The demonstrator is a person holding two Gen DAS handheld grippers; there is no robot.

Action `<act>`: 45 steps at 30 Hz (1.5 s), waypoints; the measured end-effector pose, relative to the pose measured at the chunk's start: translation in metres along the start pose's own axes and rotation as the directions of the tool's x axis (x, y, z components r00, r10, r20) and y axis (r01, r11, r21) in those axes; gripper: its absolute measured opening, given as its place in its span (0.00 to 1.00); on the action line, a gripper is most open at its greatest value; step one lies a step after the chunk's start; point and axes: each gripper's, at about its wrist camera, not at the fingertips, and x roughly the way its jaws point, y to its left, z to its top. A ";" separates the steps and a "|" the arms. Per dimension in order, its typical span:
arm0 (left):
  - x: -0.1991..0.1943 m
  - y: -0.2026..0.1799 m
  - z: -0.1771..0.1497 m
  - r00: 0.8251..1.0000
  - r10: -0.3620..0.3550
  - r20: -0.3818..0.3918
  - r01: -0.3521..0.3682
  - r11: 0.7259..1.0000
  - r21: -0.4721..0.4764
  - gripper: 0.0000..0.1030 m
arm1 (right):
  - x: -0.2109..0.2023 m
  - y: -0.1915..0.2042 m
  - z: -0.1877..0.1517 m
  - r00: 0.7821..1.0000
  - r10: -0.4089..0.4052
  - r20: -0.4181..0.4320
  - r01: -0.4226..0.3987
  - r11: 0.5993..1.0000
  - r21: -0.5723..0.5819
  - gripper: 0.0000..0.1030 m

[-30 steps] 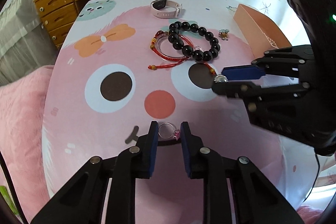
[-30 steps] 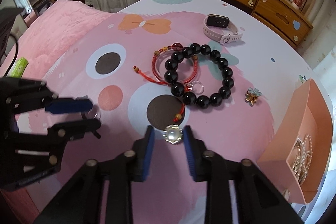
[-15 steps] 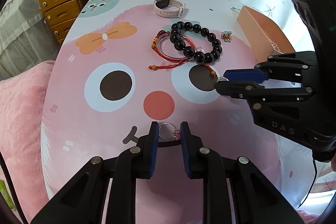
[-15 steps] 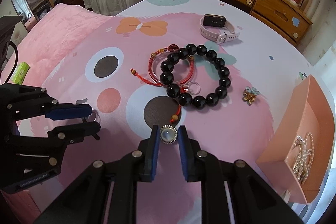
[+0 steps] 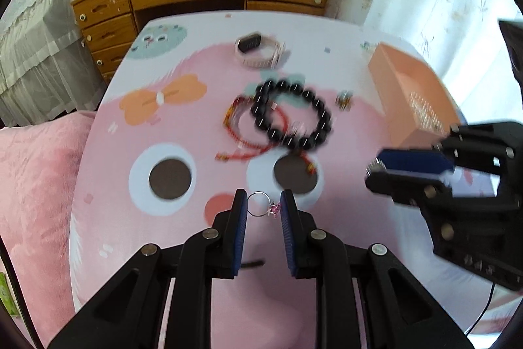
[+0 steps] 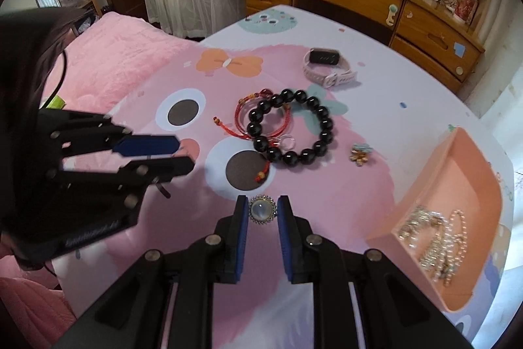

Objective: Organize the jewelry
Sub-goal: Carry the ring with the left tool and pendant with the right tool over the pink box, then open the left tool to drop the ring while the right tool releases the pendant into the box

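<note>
1. A thin ring (image 5: 263,207) with a pink stone is pinched in the nearly closed left gripper (image 5: 261,205), clear of the table.
2. A round brooch (image 6: 262,209) is clamped likewise in the right gripper (image 6: 261,208).
3. The peach box (image 6: 457,185), with chains inside, lies to the right, nearer the right gripper; its long axis runs away from the viewer.

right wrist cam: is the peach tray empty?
No, the peach tray already holds a pile of pearl and silver chains at its near end.
</note>
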 end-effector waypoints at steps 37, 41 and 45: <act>0.020 -0.184 0.106 0.994 -0.104 0.014 0.101 0.982 0.159 0.18 | -0.109 -0.140 -0.056 0.968 -0.181 0.173 0.149 0.971 0.185 0.18; 0.025 -0.178 0.108 0.995 -0.102 -0.009 0.102 0.988 0.119 0.47 | -0.111 -0.142 -0.057 0.968 -0.175 0.180 0.134 0.967 0.219 0.18; 0.029 -0.170 0.108 0.997 -0.068 -0.020 0.070 0.992 0.109 0.52 | -0.107 -0.142 -0.056 0.970 -0.181 0.164 0.143 0.965 0.220 0.18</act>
